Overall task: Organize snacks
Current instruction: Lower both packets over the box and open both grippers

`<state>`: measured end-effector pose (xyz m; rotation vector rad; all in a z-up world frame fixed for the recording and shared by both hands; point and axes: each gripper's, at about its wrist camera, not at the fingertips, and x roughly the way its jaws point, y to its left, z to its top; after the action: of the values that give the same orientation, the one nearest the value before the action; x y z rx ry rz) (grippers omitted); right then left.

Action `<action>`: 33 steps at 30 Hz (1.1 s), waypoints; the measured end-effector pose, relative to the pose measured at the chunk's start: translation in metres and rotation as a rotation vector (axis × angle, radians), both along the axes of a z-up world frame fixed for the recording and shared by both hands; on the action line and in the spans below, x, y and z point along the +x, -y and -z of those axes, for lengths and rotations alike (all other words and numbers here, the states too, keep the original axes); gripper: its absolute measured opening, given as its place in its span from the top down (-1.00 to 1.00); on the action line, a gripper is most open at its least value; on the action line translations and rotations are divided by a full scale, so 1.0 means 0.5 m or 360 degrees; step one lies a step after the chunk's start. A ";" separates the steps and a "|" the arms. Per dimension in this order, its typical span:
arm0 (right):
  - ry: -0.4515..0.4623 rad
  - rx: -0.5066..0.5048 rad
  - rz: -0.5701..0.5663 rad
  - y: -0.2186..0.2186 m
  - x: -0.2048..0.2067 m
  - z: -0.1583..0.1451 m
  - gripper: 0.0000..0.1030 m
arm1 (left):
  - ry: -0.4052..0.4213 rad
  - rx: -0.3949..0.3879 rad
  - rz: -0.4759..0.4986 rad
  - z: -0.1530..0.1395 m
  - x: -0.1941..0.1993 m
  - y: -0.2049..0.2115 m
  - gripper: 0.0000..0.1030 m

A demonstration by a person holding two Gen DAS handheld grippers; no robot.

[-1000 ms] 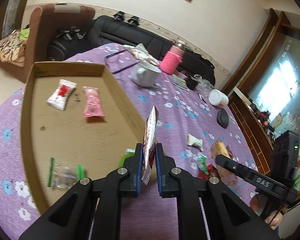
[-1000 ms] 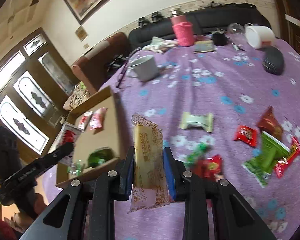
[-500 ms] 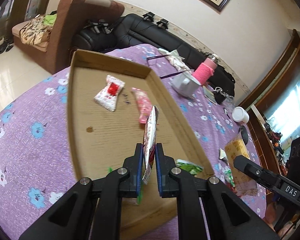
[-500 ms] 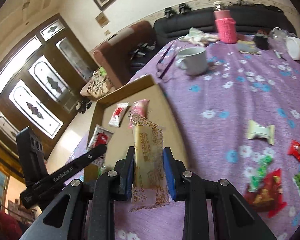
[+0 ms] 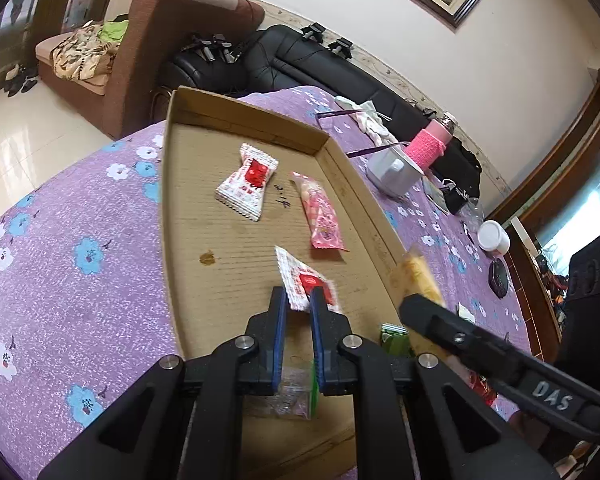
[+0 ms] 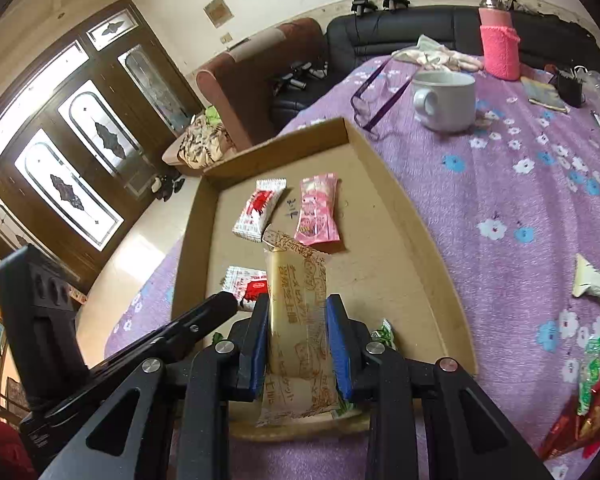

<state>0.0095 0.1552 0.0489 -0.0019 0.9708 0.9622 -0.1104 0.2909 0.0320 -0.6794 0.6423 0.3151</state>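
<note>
A shallow cardboard tray (image 5: 188, 216) (image 6: 416, 240) lies on the purple flowered tablecloth. In it lie a white-and-red packet (image 5: 246, 182) (image 6: 258, 210) and a pink packet (image 5: 322, 214) (image 6: 316, 210). My left gripper (image 5: 299, 304) is open above the tray; a white-and-red packet (image 5: 306, 284) (image 6: 248, 286) is tilted, blurred, at its fingertips, loose. My right gripper (image 6: 298, 312) is shut on a long yellow wafer packet (image 6: 296, 312) over the tray's near end. It shows in the left wrist view (image 5: 418, 280).
A grey mug (image 6: 446, 100), a pink-sleeved bottle (image 6: 500, 46) and purple glasses (image 6: 370, 96) stand beyond the tray. Loose snacks lie right of it: a pale packet (image 6: 592, 280), green and red packets (image 6: 588, 400). Green packets (image 5: 394, 338) lie at the tray's near end.
Both grippers moved left over the tray. The left gripper opened and its white-and-red packet tipped from edge-on toward the tray floor. The right gripper keeps the wafer packet.
</note>
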 end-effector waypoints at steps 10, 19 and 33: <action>0.0007 -0.0066 0.0013 -0.018 0.009 0.045 0.40 | 0.0003 0.0001 0.0003 0.001 -0.002 -0.001 0.78; 0.0051 0.0039 0.0011 0.016 -0.001 0.010 0.24 | 0.0019 0.0016 -0.0006 -0.013 -0.008 0.004 0.78; -0.0192 0.0239 0.0402 0.221 0.028 0.003 -0.30 | 0.0067 0.0090 0.0099 -0.061 0.001 0.079 0.77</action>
<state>0.0236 0.0446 0.0473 0.3012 0.9811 0.8061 -0.1099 0.2516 0.0623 -0.6096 0.6112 0.2599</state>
